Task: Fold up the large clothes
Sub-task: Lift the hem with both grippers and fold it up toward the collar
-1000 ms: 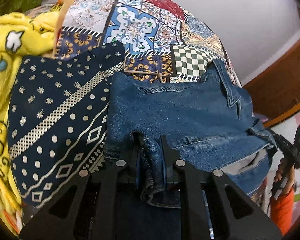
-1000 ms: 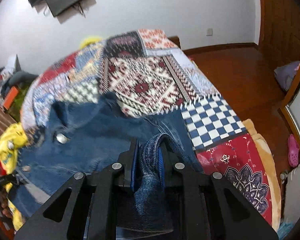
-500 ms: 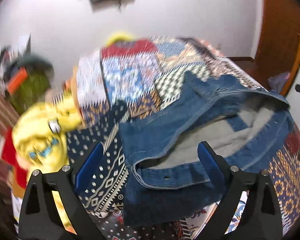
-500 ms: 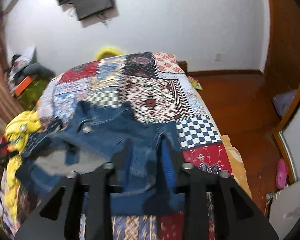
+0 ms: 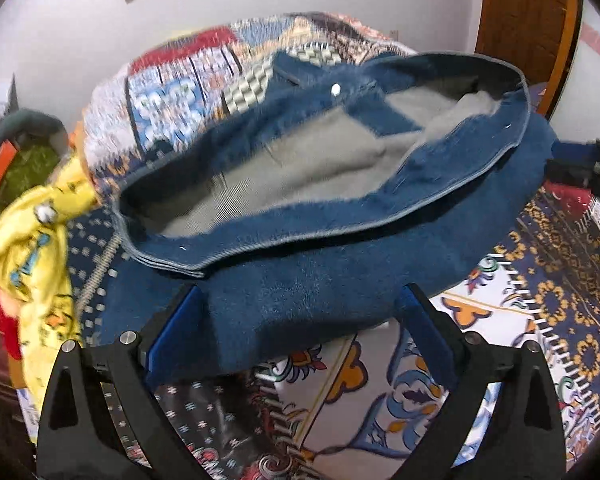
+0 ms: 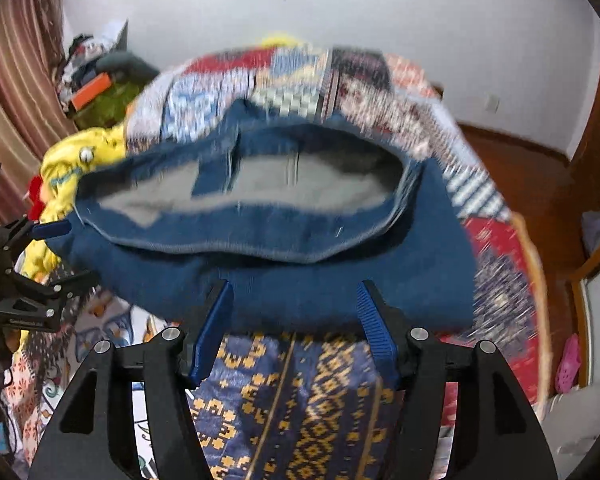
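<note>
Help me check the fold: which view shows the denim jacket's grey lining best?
The left wrist view: the grey lining fills the open denim jacket wide and nearer, though blurred. The right wrist view shows the same lining smaller and more smeared, partly shadowed under the far edge.

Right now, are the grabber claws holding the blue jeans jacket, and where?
No, nothing is held. The denim jacket lies loose on the bed; the left gripper is open, and the right gripper is opening, off the cloth.
</note>
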`<move>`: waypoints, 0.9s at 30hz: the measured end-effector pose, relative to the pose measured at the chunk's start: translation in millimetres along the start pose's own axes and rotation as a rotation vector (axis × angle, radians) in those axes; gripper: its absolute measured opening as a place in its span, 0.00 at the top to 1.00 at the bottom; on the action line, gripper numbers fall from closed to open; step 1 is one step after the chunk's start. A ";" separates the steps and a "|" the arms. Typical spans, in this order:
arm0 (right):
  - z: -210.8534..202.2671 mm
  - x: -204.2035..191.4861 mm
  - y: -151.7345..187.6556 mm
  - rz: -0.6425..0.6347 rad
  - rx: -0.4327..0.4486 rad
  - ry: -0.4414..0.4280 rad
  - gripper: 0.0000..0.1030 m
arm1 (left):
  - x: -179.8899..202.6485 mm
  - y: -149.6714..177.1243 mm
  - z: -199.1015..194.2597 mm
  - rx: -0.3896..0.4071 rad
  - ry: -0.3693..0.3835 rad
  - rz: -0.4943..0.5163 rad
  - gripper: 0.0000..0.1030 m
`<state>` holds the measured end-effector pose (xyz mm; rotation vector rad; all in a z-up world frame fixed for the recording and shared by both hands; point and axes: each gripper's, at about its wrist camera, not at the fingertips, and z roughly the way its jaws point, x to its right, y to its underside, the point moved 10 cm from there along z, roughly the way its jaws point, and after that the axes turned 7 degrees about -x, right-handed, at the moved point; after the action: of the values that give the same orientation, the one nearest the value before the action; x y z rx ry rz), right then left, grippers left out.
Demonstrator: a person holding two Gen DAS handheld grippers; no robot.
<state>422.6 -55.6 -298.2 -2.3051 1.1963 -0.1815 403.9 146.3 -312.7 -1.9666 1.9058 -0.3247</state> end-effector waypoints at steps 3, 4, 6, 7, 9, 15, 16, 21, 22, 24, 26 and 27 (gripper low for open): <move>20.6 -2.3 4.1 -0.007 -0.033 0.002 0.42 | -11.3 -8.4 10.4 0.013 0.033 -0.016 0.04; 25.6 -2.2 0.7 -0.017 -0.026 0.019 0.42 | -12.9 -11.8 12.5 0.013 0.051 -0.024 0.04; 28.6 -5.1 -8.4 -0.044 -0.003 0.038 0.42 | -20.5 -21.5 20.2 0.003 0.085 -0.047 0.04; 32.2 -6.2 -15.9 -0.064 0.000 0.046 0.42 | -27.9 -29.1 25.8 -0.002 0.081 -0.061 0.04; 43.1 -7.0 -34.4 -0.091 -0.018 0.048 0.42 | -47.2 -46.4 40.4 -0.026 0.065 -0.098 0.04; 47.3 26.5 -117.8 0.023 0.074 0.141 0.42 | -112.8 -99.8 53.9 -0.037 0.012 -0.303 0.14; 41.4 35.2 -128.9 0.062 0.106 0.175 0.42 | -124.3 -106.5 46.5 -0.001 -0.049 -0.324 0.14; 10.1 35.9 -143.3 0.133 0.195 0.145 0.42 | -142.7 -121.9 4.9 0.115 -0.101 -0.340 0.14; 4.6 30.2 -140.2 0.120 0.204 0.130 0.42 | -139.6 -120.6 -2.2 0.124 -0.094 -0.326 0.14; -2.1 17.5 -133.5 0.085 0.212 0.109 0.42 | -130.1 -116.0 -12.9 0.139 -0.081 -0.300 0.14; -5.0 -0.5 -123.1 0.031 0.211 0.089 0.42 | -115.1 -108.0 -20.4 0.150 -0.052 -0.276 0.13; -4.6 -9.5 -119.5 0.006 0.208 0.082 0.42 | -105.0 -102.6 -22.2 0.149 -0.032 -0.261 0.12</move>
<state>501.4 5.8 -231.8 -2.1305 1.1653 -0.3840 481.9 248.9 -239.0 -2.1051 1.5576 -0.4887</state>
